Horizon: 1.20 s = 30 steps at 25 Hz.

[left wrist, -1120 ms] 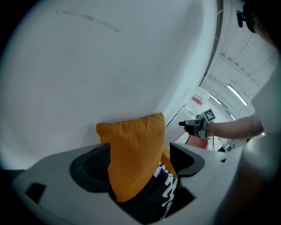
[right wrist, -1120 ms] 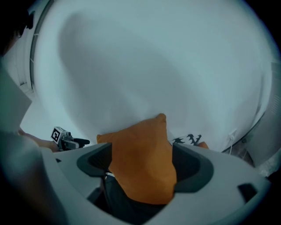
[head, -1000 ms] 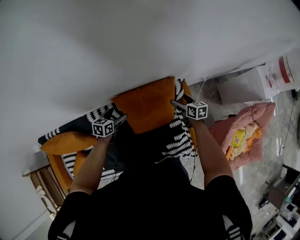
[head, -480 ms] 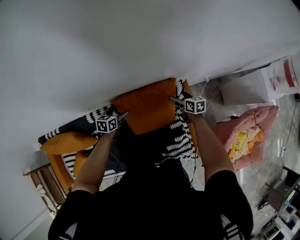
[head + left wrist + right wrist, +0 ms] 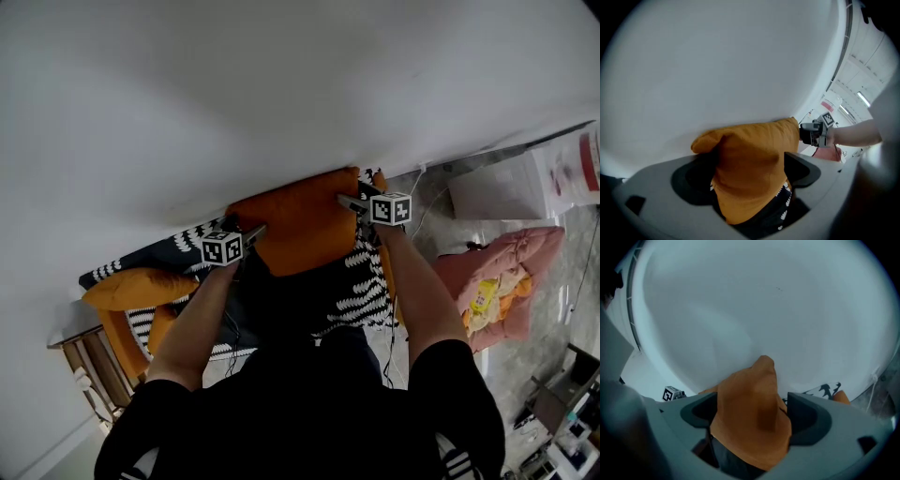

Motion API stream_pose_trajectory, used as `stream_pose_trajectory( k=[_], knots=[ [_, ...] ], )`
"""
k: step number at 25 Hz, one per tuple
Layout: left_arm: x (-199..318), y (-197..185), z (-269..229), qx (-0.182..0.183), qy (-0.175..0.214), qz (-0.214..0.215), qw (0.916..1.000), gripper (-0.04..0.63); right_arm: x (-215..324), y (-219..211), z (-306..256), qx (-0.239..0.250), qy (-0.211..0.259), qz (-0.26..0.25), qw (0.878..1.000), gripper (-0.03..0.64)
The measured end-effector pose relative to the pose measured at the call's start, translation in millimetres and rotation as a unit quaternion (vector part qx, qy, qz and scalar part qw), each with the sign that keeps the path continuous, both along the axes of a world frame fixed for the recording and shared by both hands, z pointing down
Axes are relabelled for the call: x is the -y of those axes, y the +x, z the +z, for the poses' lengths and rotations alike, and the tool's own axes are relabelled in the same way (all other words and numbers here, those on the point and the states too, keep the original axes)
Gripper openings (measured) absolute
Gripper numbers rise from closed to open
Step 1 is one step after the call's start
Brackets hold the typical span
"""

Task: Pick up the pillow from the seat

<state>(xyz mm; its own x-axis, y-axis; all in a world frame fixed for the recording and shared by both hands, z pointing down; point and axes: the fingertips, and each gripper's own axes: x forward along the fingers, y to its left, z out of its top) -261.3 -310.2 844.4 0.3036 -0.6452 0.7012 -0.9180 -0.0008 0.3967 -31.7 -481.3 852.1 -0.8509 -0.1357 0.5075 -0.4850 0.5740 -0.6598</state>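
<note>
Leaning against the wall [image 5: 281, 94], the pillow [image 5: 300, 220] stands on the seat [image 5: 361, 286], long axis along that wall — left gripper [image 5: 253, 232], jaws just opening wider, and right gripper [image 5: 349, 201], jaws apart, each straddle one end, unclamped.

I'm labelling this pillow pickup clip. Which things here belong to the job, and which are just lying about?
Job: orange pillow; seat with its patterned cover; left gripper, jaws just opening wider, pillow corner between them; right gripper, open around the other corner.
Lying about: second orange cushion; pink bedding heap; white box; wooden stand.
</note>
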Motion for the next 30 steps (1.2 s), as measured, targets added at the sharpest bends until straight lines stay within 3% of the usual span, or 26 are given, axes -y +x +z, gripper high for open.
stream_pose_trajectory(
  k=[7, 15, 20, 30],
  knots=[
    [7.8, 0.6, 8.9, -0.015, -0.006, -0.003, 0.9999, 0.456, 0.2, -28.4, 8.0, 0.029, -0.030, -0.016, 0.999, 0.449],
    [14.2, 3.8, 18.1, -0.024, -0.009, -0.004, 0.9997, 0.449, 2.0, -43.8, 16.9, 0.019, -0.033, -0.025, 0.999, 0.448],
    [20.3, 11.9, 20.1, -0.035, -0.013, 0.003, 0.9993, 0.379, 0.1, -45.4, 18.0, 0.011, -0.033, -0.023, 0.999, 0.441],
    [19.0, 21.6, 14.5, -0.050, -0.012, 0.014, 0.9986, 0.268, -13.7, -45.6, 12.1, 0.010, -0.033, -0.022, 0.999, 0.333]
  ],
)
